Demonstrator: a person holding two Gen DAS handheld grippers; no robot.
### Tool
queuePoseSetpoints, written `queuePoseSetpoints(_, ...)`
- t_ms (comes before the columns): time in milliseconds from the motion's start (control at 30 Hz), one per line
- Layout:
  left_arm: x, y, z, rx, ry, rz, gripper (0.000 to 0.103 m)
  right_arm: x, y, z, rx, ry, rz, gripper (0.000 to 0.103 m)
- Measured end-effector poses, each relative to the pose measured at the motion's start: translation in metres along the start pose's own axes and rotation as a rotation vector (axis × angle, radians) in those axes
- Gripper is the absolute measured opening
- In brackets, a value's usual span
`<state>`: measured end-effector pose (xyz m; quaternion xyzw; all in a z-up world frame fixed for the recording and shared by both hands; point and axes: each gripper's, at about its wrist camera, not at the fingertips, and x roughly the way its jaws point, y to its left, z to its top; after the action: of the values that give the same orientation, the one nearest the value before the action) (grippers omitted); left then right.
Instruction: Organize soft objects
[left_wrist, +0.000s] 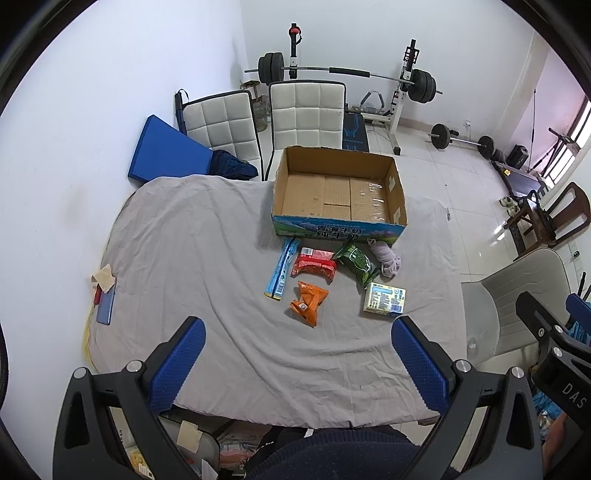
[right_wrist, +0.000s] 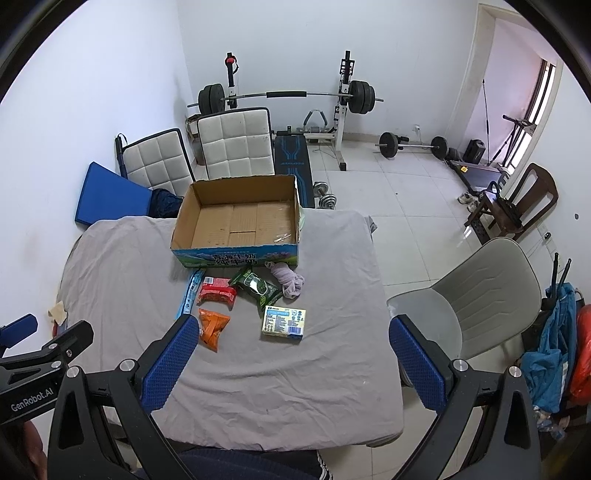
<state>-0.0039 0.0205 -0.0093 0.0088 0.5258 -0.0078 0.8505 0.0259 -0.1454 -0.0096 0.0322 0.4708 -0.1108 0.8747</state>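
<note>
An empty cardboard box (left_wrist: 338, 192) (right_wrist: 240, 218) stands at the far side of the grey-sheeted table (left_wrist: 184, 258) (right_wrist: 129, 266). In front of it lie a blue strip packet (left_wrist: 282, 272) (right_wrist: 189, 294), a red packet (left_wrist: 314, 264) (right_wrist: 217, 292), an orange packet (left_wrist: 308, 302) (right_wrist: 212, 326), a green packet (left_wrist: 356, 263) (right_wrist: 256, 288), a purple sock bundle (left_wrist: 386, 257) (right_wrist: 288, 281) and a pale tissue pack (left_wrist: 384, 300) (right_wrist: 283, 322). My left gripper (left_wrist: 297, 338) and right gripper (right_wrist: 293, 334) are open, empty, held above the near table edge.
A phone with a paper scrap (left_wrist: 105, 295) lies at the table's left edge. Two white chairs (left_wrist: 306, 114) stand behind the table, a grey chair (right_wrist: 480, 295) to its right. A barbell rack (right_wrist: 288, 99) is at the back.
</note>
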Motion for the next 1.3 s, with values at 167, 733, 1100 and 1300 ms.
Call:
queuePoseSetpoints(167, 0.000, 0.000, 0.000, -0.003, -0.002, 0.000, 0.103, -0.002, 0.000, 0.001, -0.001, -0.003, -0.002, 0.103)
queuePoseSetpoints(733, 0.053, 0.012, 0.033, -0.030, 0.044, 0.019, 0.103, 0.045, -0.011, 0.026, 0.003, 0.037, 0.004, 0.103)
queuePoseSetpoints(1100, 0.268, 0.038, 0.023, -0.183, 0.480, -0.014, 0.103, 0.304, 0.014, 0.011, -0.334, 0.399, 0.051, 0.103)
queuePoseSetpoints(1300, 0.335, 0.031, 0.004, -0.180, 0.555, 0.030, 0.103, 0.403, 0.040, -0.038, -0.651, 0.529, 0.058, 0.103)
